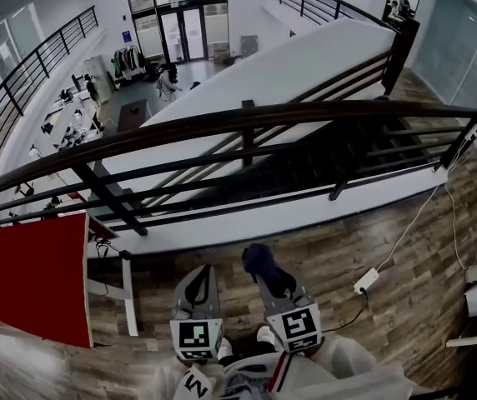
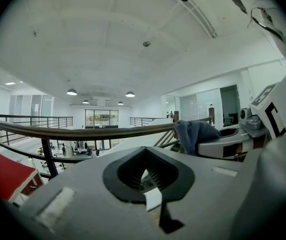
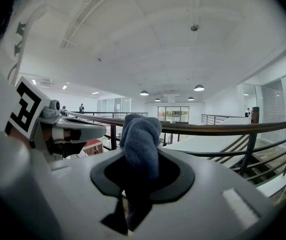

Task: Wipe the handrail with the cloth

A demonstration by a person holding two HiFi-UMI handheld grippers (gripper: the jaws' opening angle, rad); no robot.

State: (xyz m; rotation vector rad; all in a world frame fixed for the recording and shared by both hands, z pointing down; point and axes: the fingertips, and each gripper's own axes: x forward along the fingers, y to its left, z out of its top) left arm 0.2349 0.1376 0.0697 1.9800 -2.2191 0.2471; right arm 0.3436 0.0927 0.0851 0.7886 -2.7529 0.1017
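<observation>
Short of the dark wooden handrail [image 1: 247, 117], the right tool [image 1: 265, 273] is clamped on a bunched blue-grey cloth [image 1: 256, 257], while the left tool [image 1: 198, 277] has its 2 jaws together, empty.

Bunched blue cloth [image 3: 142, 134] upright in right tongs [image 3: 139, 184], near dark handrail [image 1: 247, 119].

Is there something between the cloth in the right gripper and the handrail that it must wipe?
Nothing visible stands in the way. The right gripper is shut on the blue cloth, and the dark handrail runs beyond it with only open air between. The left gripper is off to the side.
</observation>
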